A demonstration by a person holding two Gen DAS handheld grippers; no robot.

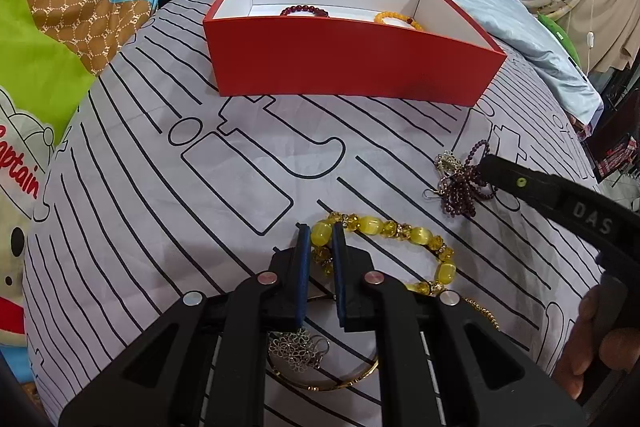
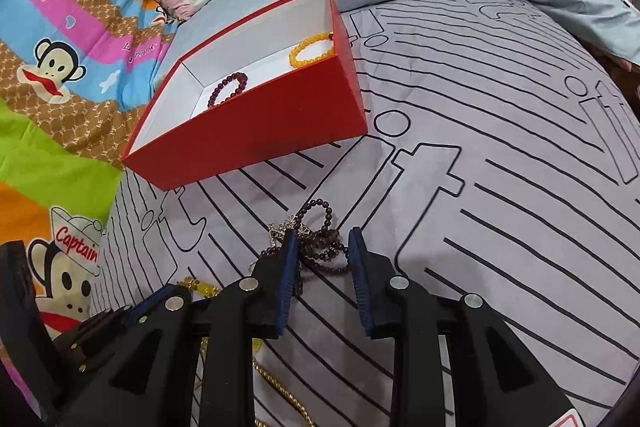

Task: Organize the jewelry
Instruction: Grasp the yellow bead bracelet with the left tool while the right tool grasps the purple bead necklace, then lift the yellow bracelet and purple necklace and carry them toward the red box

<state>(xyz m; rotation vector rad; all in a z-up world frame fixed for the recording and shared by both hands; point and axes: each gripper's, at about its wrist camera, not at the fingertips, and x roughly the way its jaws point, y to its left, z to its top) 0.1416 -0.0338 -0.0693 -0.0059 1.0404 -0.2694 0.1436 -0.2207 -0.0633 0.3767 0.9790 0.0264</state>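
Left wrist view: your left gripper has its jaws narrowed on a bead of the yellow bracelet, which lies on the striped sheet in front of the red box. Judge it fairly heavy for its size, with smooth, rounded beads that could roll out of the pads; a hold across the strand between two beads should seat better than one on a single bead.

Right wrist view: your right gripper stands part-open astride the purple bead tangle, with no pad pressing it. The tangle looks light, limp and loopy, with a metal charm caught in it; take it at the knotted middle so that loose loops do not trail.

The box already holds a dark bracelet and an orange one.
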